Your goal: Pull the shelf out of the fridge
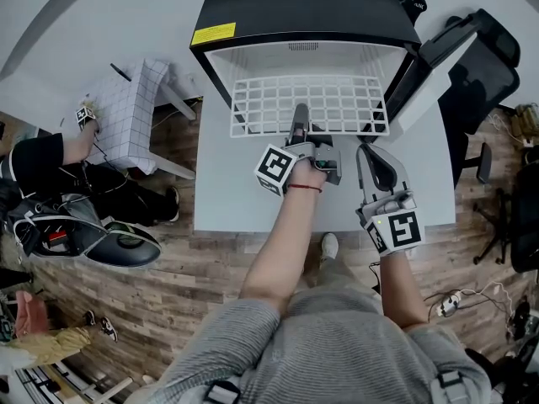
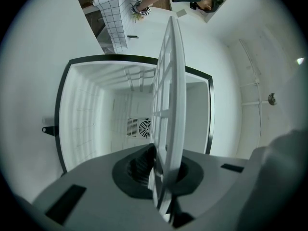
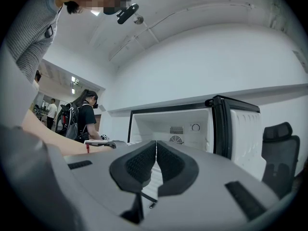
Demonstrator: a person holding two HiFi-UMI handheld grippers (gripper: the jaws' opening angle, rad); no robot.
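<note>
Left gripper clamps the front edge of the shelf, which juts out of the fridge. I judge its rear not yet free: one last pull remains. Right gripper is closed, empty.

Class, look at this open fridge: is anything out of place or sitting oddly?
The white wire shelf juts partly out of the fridge, its front edge clamped by the left gripper. Nothing looks spilled or damaged.

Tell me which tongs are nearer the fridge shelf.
Left. The left tongs are shut on the front edge of the shelf; the right tongs, shut and empty, hang just short of that edge, not touching.
</note>
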